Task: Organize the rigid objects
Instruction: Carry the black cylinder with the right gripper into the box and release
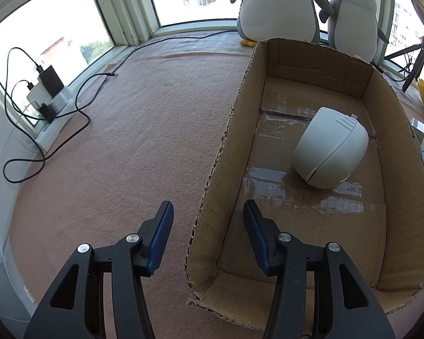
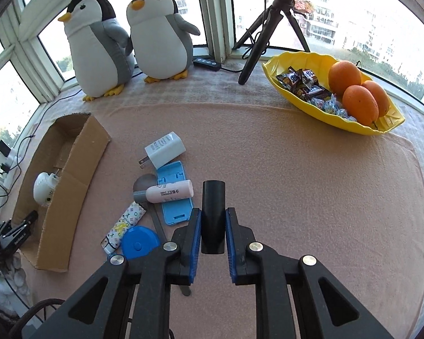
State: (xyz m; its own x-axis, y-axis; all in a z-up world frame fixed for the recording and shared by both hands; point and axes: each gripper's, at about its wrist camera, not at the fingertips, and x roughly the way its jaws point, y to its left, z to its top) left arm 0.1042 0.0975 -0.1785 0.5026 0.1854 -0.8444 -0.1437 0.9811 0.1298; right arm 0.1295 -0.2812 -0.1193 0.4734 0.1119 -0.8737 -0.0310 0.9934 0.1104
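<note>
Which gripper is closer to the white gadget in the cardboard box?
Left. The left gripper straddles the cardboard box wall, near the white gadget; the right gripper holds a black cylinder outside it.

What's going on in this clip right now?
A person is sorting small items into a cardboard box. The right tongs grip a black cylinder above the pink cloth. The left tongs hang open and empty over the box's near wall. One white rounded device already lies in the box. A white charger, blue case, pink tube and blue disc remain outside it.
</note>
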